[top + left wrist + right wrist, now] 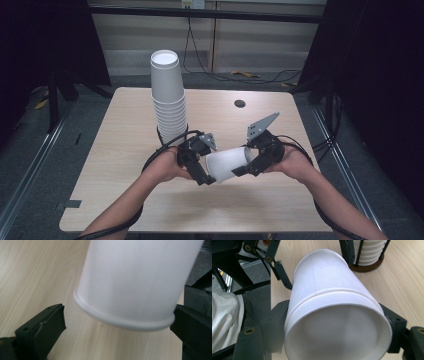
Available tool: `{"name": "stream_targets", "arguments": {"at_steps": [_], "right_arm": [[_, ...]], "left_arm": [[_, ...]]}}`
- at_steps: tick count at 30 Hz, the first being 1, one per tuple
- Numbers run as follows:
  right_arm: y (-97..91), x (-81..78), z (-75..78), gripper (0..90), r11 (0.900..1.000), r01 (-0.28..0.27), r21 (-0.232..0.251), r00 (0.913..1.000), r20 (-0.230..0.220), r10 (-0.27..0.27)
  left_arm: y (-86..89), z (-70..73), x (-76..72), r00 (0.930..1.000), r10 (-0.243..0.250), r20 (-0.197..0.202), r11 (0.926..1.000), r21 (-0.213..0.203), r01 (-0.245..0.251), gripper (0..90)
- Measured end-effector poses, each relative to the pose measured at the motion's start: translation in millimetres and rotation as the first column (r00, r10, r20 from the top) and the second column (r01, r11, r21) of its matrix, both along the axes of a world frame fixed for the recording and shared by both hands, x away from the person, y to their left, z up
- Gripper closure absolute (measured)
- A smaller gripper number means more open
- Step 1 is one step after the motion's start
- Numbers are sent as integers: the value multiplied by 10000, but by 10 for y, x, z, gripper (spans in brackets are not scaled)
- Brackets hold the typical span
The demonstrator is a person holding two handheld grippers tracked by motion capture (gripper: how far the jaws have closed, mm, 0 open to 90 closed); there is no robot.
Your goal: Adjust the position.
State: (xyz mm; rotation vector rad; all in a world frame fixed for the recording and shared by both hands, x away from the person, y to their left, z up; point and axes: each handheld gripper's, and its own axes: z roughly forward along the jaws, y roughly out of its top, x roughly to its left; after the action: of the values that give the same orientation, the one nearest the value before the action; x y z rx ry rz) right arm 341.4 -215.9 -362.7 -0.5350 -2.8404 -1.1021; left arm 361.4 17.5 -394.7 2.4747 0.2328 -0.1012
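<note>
Toward the left half of the tabletop [120,150], nearer its far edge, a tall stack of white cups [169,100] stands upright in a dark round holder [367,266]. Just in front of it the left gripper [202,170] has its jaws apart around the closed end of a white paper cup [229,162], one jaw clear of it (whether the other touches, I cannot tell). The cup lies tilted near the tabletop's middle, above the wood. The right gripper [245,167] has its jaws clamped on the cup's open end.
</note>
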Motion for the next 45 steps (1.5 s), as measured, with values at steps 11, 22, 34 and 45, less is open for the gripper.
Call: {"name": "stream_targets", "arguments": {"at_steps": [11, 22, 34, 45], "right_arm": [[-124, 14, -6, 233, 9972, 446, 607, 9990, 20, -448], [-105, 16, -40, 232, 9951, 424, 890, 9991, -9, -425], [-60, 11, -37, 232, 9936, 261, 1103, 9997, -61, -256], [-29, 3, -51, 232, 9939, 151, 1093, 9999, 2, -153]], "left_arm": [[65, -123, -10, 9985, 221, -493, 9937, -1088, -274, 0], [80, -199, -27, 9967, 382, -713, 9860, -1590, -492, 0], [70, -217, -30, 9941, 464, -983, 9744, -2148, -667, 0], [51, -220, -33, 9935, 440, -1046, 9737, -2180, -660, 5]]}}
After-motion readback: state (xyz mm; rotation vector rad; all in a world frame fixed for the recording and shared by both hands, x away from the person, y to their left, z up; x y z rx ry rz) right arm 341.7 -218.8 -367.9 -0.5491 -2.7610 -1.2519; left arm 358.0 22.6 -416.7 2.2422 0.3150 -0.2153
